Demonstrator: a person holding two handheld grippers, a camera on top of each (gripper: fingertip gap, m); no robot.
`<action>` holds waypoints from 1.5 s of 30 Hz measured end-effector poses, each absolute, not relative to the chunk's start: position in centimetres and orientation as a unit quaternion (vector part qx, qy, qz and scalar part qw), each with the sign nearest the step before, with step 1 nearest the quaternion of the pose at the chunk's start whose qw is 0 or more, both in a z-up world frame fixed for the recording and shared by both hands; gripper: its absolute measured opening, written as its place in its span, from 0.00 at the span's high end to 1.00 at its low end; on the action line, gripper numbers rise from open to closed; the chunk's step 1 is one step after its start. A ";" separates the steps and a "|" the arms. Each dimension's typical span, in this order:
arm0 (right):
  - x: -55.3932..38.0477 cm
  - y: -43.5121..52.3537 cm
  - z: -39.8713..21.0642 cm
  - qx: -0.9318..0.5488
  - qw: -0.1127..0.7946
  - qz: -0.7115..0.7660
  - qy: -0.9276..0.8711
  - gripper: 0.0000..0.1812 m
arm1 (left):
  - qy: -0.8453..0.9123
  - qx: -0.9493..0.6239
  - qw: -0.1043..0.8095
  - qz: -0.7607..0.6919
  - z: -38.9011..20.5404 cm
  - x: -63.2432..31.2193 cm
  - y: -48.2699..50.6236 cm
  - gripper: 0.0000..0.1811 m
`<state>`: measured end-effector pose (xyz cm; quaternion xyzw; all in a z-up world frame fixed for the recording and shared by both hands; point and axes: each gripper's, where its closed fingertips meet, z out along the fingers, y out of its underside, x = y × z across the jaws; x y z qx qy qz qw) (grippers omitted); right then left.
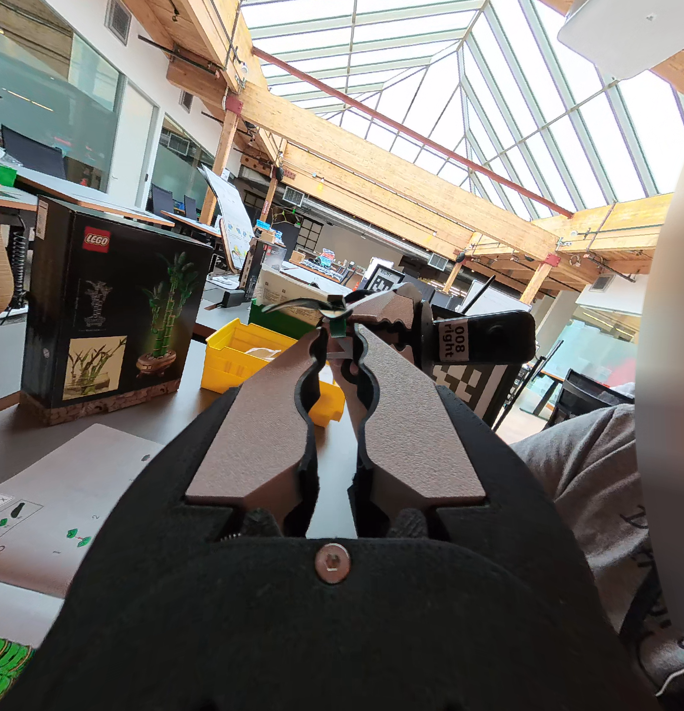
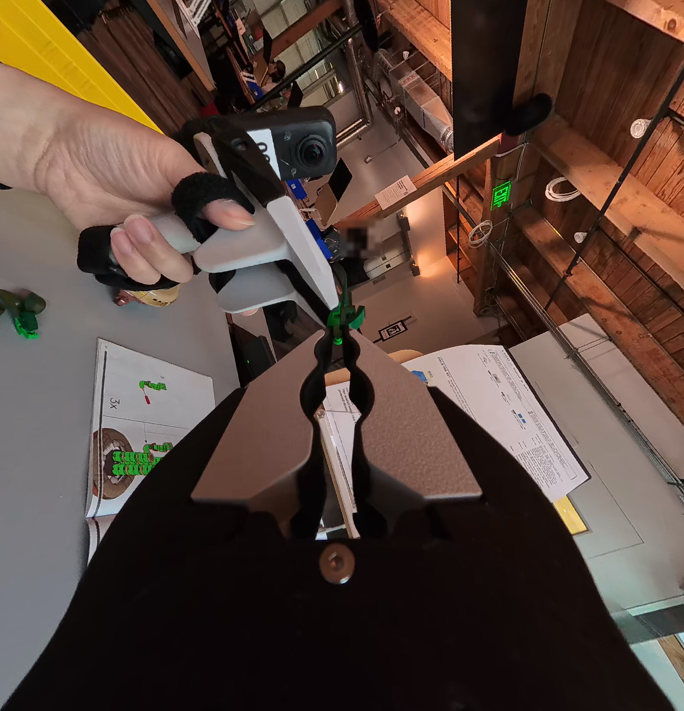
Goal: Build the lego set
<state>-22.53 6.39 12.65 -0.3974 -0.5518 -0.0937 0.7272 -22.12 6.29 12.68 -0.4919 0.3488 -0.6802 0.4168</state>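
A small green lego leaf assembly (image 1: 338, 327) is held in the air between both grippers. My left gripper (image 1: 337, 338) is shut on its green stub, and thin dark leaves (image 1: 294, 304) stick out to the left above the tips. My right gripper (image 1: 348, 311) comes in from the right and meets the same assembly from the far side. In the right wrist view my right gripper (image 2: 337, 335) is shut on the bright green piece (image 2: 346, 316). The left gripper (image 2: 332, 302), held by a hand (image 2: 101, 165), touches it from above.
On the grey table (image 1: 17, 434) stand the black lego box (image 1: 113, 307) and a yellow bin (image 1: 236, 354). The open instruction booklet (image 2: 148, 423) lies flat. Loose green leaf parts (image 2: 23, 311) and a brown-gold base (image 2: 152, 299) lie near the hand. A grey-clad leg (image 1: 583, 481) is at the right. My left and right fingertips are right by each other.
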 end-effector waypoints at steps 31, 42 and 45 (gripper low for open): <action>-23.2 8.3 12.6 -0.457 0.717 -0.114 -0.513 0.88 | 0.378 -0.532 0.516 -0.555 12.1 -21.8 7.4 0.97; -23.5 8.1 12.7 -0.444 0.733 -0.102 -0.505 0.89 | 0.379 -0.537 0.519 -0.546 12.3 -22.0 7.3 0.97; -23.5 7.9 12.8 -0.435 0.738 -0.092 -0.508 0.89 | 0.372 -0.533 0.497 -0.575 12.5 -22.1 7.0 0.97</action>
